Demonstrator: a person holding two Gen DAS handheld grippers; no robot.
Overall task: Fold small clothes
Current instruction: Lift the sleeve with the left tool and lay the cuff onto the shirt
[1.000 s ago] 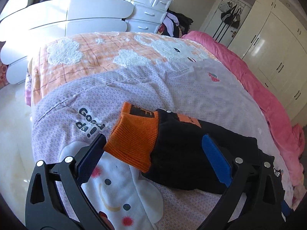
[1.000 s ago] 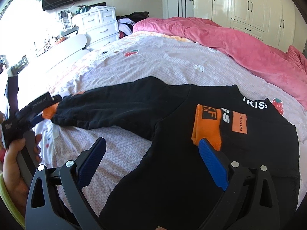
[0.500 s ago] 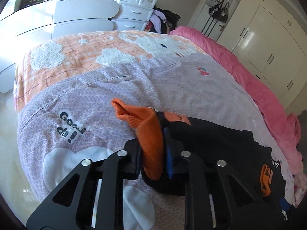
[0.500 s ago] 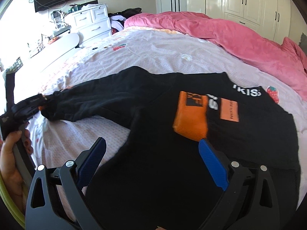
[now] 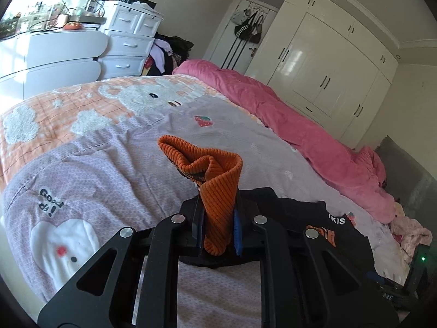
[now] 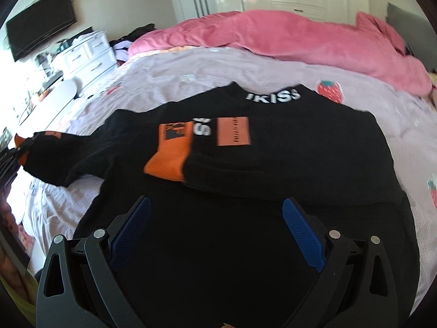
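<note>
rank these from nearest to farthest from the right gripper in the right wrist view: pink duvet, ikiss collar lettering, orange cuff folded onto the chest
1. Orange cuff, on the black top's chest, just beyond the open right gripper, slightly left.
2. IKISS lettering, on the collar, further up the top.
3. Pink duvet, heaped along the bed's far side.

Bright daylight pours in from the left over a white dresser (image 5: 52,52) cluttered with cables and small items, and next to it stands a white chest of drawers (image 5: 128,46) with a heap of clothes (image 5: 166,54) piled at its side. Across the room runs a tall cream wardrobe (image 5: 327,71) with dark handles, bags (image 5: 247,28) hanging on the door beside it, and a dark flat television (image 6: 41,37) is mounted on the pale wall. The bed wears a lilac quilt (image 5: 114,164) with strawberries and a peach checked cartoon panel, and a pink duvet (image 5: 286,120) is bunched along its far edge.
</note>
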